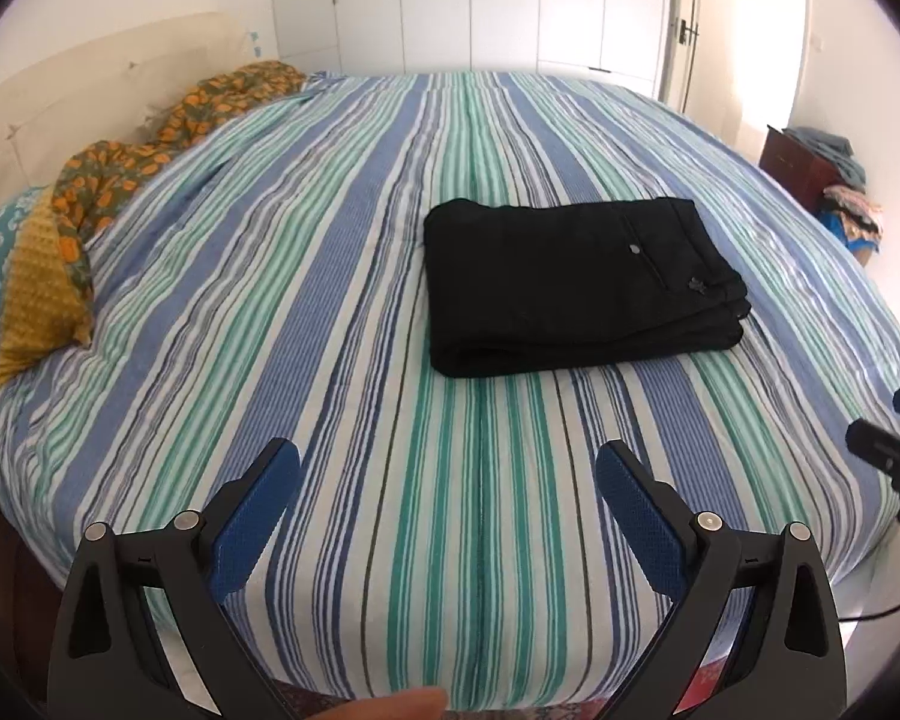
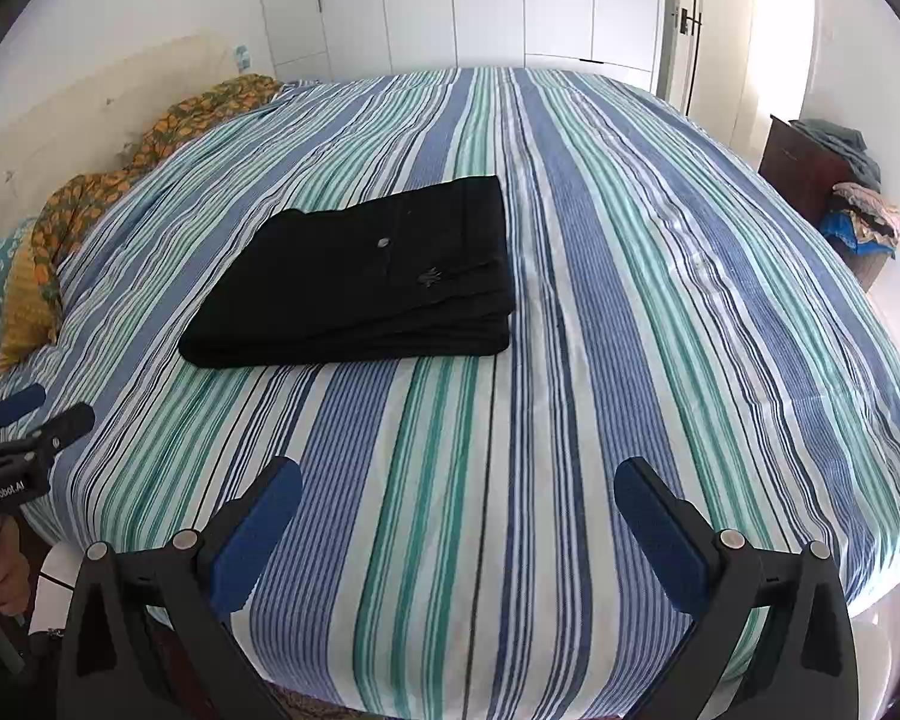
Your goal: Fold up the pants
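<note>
Left gripper [image 1: 447, 468] jaws wide and holding nothing, right gripper [image 2: 457, 477] jaws likewise wide, striped bedspread [image 1: 342, 360] beneath both, folded black pants [image 1: 576, 285] lying flat well beyond the fingertips, orange patterned blanket [image 1: 150, 156] far left, white wardrobe [image 2: 486, 0] farthest.

Black pants [image 1: 582, 285] are seen folded into a compact stack on the striped bedspread [image 1: 330, 300]. The left gripper [image 1: 447, 468] is held above the near bed edge, blue-padded jaws spread wide, nothing between them. The right gripper [image 1: 894, 432] is glimpsed at right.
</note>
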